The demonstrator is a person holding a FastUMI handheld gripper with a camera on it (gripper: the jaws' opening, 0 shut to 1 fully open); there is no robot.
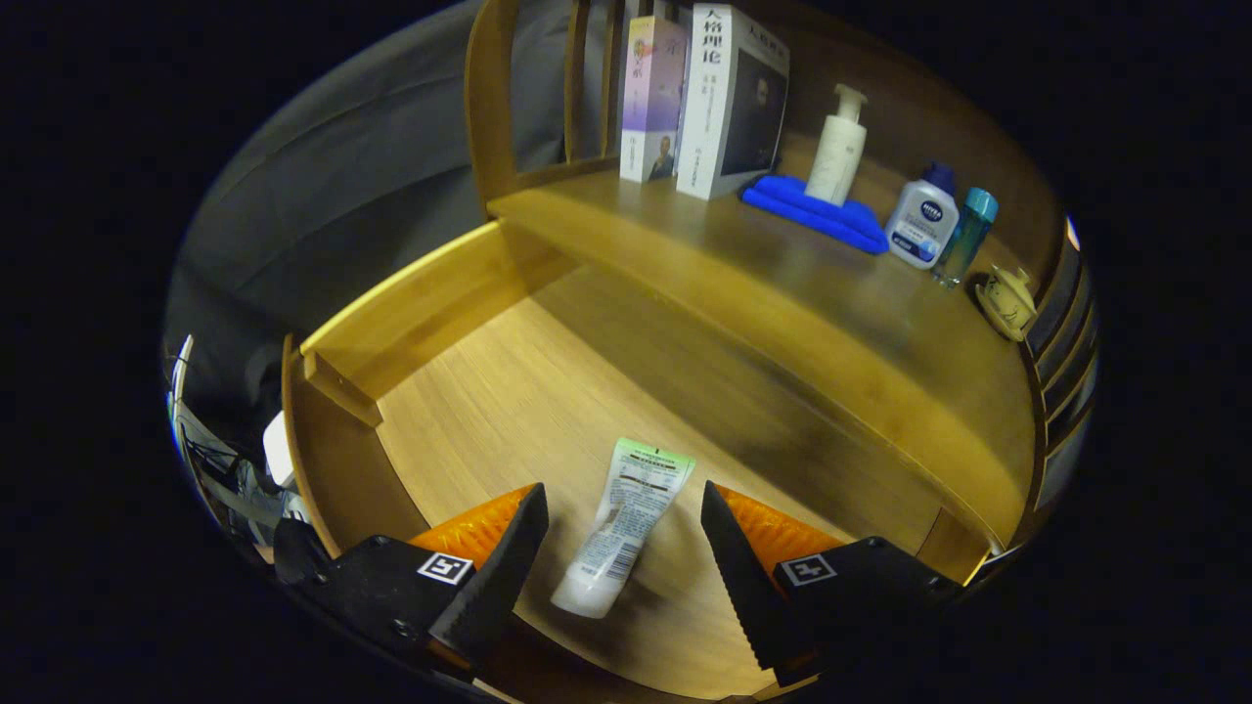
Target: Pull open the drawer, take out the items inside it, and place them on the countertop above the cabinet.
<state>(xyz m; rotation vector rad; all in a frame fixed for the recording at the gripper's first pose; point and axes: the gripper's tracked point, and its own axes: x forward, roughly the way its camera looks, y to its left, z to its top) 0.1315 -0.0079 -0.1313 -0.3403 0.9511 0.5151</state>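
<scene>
Drawer (469, 391): pulled open. Contents: one tube (626, 523), lying flat on the drawer floor, not yet removed. Claw (624, 548): spread wide, straddling the tube, untouching. Desk (802, 303) above drawer: awaits tube.

The honey-brown wooden drawer (469, 391) holds a white tube (626, 528) with a green end (small black print on it) between the spread gripper (624, 513) fingers. At two o'clock, a blue cloth (812, 215) lies under a cream pump bottle (839, 152).
</scene>
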